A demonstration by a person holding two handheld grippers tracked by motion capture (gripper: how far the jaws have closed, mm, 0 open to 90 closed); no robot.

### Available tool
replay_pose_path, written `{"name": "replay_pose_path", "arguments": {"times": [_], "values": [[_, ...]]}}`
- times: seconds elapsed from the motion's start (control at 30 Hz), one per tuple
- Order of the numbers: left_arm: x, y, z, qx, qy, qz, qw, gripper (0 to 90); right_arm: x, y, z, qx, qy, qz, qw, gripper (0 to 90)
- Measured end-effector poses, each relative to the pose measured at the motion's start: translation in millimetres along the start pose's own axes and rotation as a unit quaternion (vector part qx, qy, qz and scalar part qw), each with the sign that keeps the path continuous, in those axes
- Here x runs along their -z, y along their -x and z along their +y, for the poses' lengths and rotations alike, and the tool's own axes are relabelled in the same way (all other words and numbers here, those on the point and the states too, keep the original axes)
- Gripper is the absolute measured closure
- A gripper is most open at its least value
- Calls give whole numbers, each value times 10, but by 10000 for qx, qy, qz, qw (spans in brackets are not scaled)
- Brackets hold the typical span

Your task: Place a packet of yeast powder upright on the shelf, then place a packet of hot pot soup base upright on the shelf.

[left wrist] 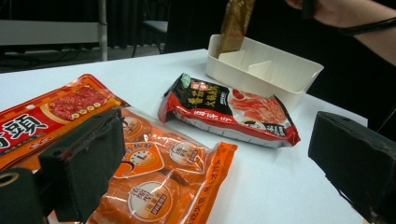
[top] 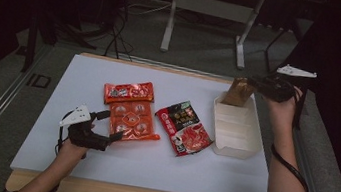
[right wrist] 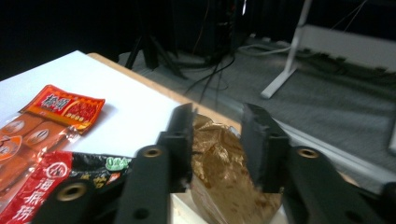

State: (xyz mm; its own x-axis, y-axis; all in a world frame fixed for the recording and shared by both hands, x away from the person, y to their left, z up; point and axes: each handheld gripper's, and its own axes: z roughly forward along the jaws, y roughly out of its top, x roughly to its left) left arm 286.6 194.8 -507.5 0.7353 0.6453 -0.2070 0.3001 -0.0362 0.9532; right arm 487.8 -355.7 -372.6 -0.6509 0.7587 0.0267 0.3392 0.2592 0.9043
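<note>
A brown foil packet (top: 237, 92) (left wrist: 236, 23) (right wrist: 224, 186) stands upright in the far compartment of a white divided tray (top: 238, 136) (left wrist: 280, 70). My right gripper (top: 256, 83) (right wrist: 217, 135) hovers at the packet's top. Its jaws stand apart on either side of the foil and do not press it. On the white table lie an orange packet (top: 132, 121) (left wrist: 159, 182), a red sausage packet (top: 128, 91) (left wrist: 51, 112) (right wrist: 65, 107) and a red-and-black packet (top: 184, 127) (left wrist: 229, 109) (right wrist: 56, 186). My left gripper (top: 111, 125) (left wrist: 219, 158) rests open at the orange packet's near left edge, holding nothing.
The tray's nearer compartments hold nothing. The table's wooden edge runs just behind the tray (right wrist: 140, 79). Beyond it, table legs (top: 169, 20) and cables stand on the grey floor. Bare white surface lies along the table's near side (top: 148, 168).
</note>
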Motion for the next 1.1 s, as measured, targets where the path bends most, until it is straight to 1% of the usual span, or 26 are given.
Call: {"name": "replay_pose_path", "arguments": {"times": [0.07,0.1,0.13,0.17,0.27,0.3,0.33,0.37,0.4,0.43,0.47,0.53,0.57,0.6,0.63,0.67,0.7,0.73,0.77,0.8,0.87,0.93,0.97,1.03,1.07,1.1], "values": [[-7,7,4,-49,-60,25,10000,41,63,-73,45,80,129,-77,9999,597],[-8,10,7,-66,-81,37,9999,41,87,-108,60,148,152,-127,9997,564],[-10,14,9,-79,-105,49,9999,41,107,-148,72,154,188,-189,9995,521],[-10,18,10,-74,-126,47,9999,41,127,-185,83,104,178,-235,9995,482],[-12,22,13,52,-179,-56,9998,41,187,-303,95,2,199,-376,9991,355],[-12,22,18,142,-234,-91,9996,42,203,-333,92,-5,217,-427,9989,313],[-12,23,20,191,-249,-83,9995,42,228,-377,81,-53,302,-415,9987,281],[-13,24,23,262,-254,-94,9993,42,238,-403,72,-86,322,-390,9987,250],[-13,22,24,317,-251,-120,9991,42,249,-443,55,-102,334,-399,9986,195],[-14,24,24,335,-241,-108,9991,42,256,-488,32,-112,369,-397,9985,155],[-16,29,27,328,-273,-93,9990,42,269,-548,-2,-148,375,-348,9986,136],[-24,34,29,304,-355,-120,9988,42,287,-657,-64,-174,475,-290,9983,128],[-32,46,31,297,-398,-71,9987,42,295,-717,-97,-142,458,-279,9985,111],[-39,52,35,269,-456,-67,9986,42,308,-773,-129,-123,449,-214,9987,109],[-45,56,39,264,-494,-94,9984,42,328,-829,-169,-222,526,-103,9983,110],[-50,63,43,289,-528,-77,9982,42,344,-884,-209,-279,593,34,9978,109],[-57,68,45,306,-558,-105,9979,42,362,-946,-248,-210,630,72,9978,110],[-62,70,47,291,-594,-117,9977,42,380,-1012,-289,-118,668,55,9977,117],[-65,74,48,284,-634,-107,9975,42,396,-1069,-325,-76,688,104,9975,136],[-71,73,49,318,-656,-162,9972,42,404,-1116,-359,-53,703,201,9973,133],[-83,82,52,308,-709,-180,9968,42,430,-1221,-421,1,709,208,9973,136],[-99,106,65,230,-797,-148,9964,43,442,-1320,-485,8,692,296,9972,137],[-106,116,72,210,-814,-160,9963,43,449,-1372,-515,64,658,292,9974,137],[-120,128,90,209,-858,-169,9959,55,465,-1469,-572,78,667,348,9971,136],[-120,128,90,209,-858,-169,9959,60,465,-1469,-572,78,667,348,9971,136],[-129,136,101,234,-850,-189,9959,60,472,-1510,-597,50,684,423,9967,136]]}}
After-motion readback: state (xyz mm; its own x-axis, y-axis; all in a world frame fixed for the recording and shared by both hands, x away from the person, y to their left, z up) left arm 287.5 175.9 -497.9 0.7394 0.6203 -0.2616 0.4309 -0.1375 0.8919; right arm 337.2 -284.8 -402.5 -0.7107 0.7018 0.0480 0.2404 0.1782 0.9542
